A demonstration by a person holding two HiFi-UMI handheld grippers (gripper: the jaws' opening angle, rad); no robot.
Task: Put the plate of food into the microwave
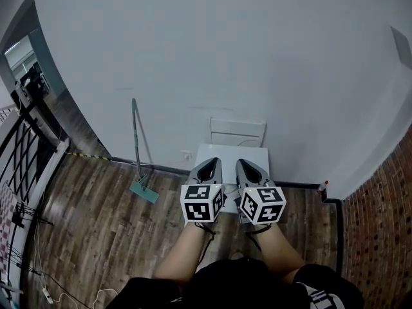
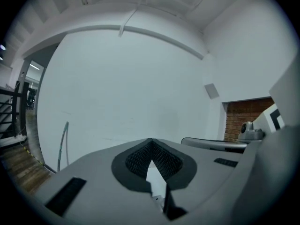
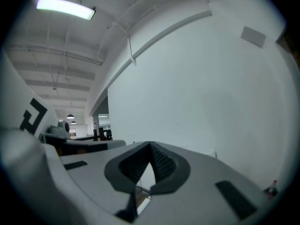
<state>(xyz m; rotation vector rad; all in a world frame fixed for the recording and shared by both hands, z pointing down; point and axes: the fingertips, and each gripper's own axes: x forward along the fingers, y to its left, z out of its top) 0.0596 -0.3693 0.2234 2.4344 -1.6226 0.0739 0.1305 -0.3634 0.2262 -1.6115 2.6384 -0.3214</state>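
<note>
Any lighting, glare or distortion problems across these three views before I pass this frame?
Head view: strong fisheye bends the white wall and the floorboards; the corners go dark and the light is even. Left gripper view: dim and flat, with a black vignette round the frame. Right gripper view: the ceiling lamp blows out at top left, and the wall below it stays evenly lit.

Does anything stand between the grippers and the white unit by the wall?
Nothing visible does. The left gripper and the right gripper, both shut and empty, are held over the white unit. No plate shows in any view.
</note>
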